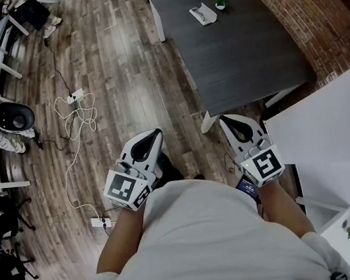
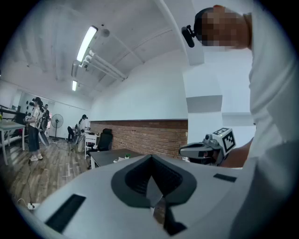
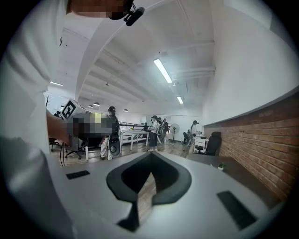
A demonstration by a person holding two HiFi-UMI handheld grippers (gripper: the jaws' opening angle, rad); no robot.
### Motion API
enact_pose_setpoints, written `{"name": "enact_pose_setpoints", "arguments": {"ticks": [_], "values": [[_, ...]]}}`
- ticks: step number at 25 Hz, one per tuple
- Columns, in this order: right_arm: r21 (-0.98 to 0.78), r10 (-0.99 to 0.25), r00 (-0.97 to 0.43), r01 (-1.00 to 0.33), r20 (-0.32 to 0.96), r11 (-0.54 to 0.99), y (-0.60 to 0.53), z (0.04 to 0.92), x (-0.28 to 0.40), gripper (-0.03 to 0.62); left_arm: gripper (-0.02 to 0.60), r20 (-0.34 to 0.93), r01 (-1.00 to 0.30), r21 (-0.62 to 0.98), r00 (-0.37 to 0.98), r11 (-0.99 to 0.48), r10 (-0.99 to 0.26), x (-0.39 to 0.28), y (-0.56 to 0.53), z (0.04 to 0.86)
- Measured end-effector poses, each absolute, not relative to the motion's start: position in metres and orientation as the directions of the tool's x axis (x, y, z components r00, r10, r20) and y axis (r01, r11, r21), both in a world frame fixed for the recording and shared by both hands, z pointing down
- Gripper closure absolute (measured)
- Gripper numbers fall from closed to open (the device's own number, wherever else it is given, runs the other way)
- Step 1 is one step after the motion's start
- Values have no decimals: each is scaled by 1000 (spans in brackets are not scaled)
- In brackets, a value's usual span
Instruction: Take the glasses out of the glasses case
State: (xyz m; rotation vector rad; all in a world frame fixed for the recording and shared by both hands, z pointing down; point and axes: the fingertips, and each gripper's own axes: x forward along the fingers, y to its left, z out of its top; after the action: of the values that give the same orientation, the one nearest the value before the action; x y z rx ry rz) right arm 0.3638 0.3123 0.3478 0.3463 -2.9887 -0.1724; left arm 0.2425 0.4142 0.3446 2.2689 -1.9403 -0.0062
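1. Pale shirt (image 1: 200, 245) of the person fills the bottom of the head view. Both forearms are tucked against it, so I judge the task has not begun.
2. Just beyond, the left tool (image 1: 153, 136) and the right tool (image 1: 227, 121) point forward, roughly level, over the wooden floor (image 1: 115, 66). Each has its jaws pressed together with nothing between them, which looks like a carrying posture, not a reaching one.
3. Ahead stands the dark bench (image 1: 234, 58), well apart from both tools. Near its far edge lies a white oblong thing that I take for the glasses case (image 1: 203, 13), just beside a small green plant (image 1: 220, 2).
4. That case is too small to show whether its lid is up or down, and no glasses can be made out. Both gripper views show the bench only as a distant strip past the closed jaws.
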Motion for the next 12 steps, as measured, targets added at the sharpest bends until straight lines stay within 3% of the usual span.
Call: {"name": "enact_pose_setpoints", "arguments": {"ticks": [12], "values": [[120, -235, -963, -221, 128, 968, 282, 356, 337, 589, 571, 112, -982, 123, 159, -145, -981, 211, 387, 351]]}}
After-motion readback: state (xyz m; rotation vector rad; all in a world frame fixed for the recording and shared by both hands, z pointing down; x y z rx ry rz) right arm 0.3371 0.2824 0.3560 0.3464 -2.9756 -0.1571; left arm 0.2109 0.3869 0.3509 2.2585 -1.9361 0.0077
